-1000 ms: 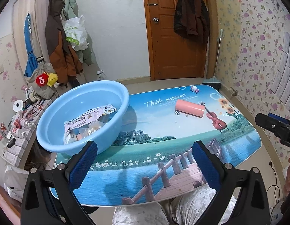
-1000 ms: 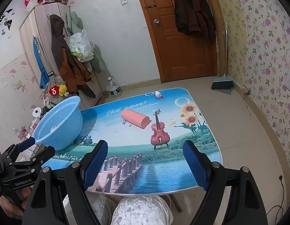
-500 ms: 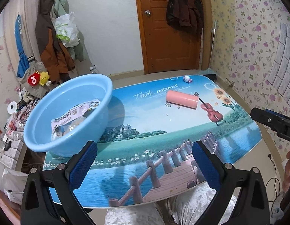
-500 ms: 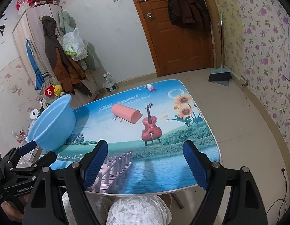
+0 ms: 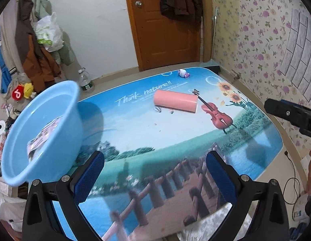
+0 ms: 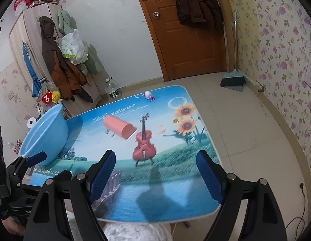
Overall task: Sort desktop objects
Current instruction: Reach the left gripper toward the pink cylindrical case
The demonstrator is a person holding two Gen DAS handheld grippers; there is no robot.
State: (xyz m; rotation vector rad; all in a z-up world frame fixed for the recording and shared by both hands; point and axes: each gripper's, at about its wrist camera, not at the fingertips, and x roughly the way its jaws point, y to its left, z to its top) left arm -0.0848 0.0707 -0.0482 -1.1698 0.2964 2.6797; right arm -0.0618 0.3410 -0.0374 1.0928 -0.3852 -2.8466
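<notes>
Both hand-held grippers, left (image 5: 153, 177) & right (image 6: 156, 175), gape wide w/ nothing between, above table (image 5: 135, 124).

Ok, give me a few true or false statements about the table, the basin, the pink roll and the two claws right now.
1. The pink roll lies on its side on the table. True.
2. The blue basin is empty. False: a printed packet lies inside it.
3. The right claw is open and holds nothing. True.
4. The left claw is clamped on the pink roll. False: it is open, short of the roll.
5. A small toy sits near the table's far edge. True.
</notes>
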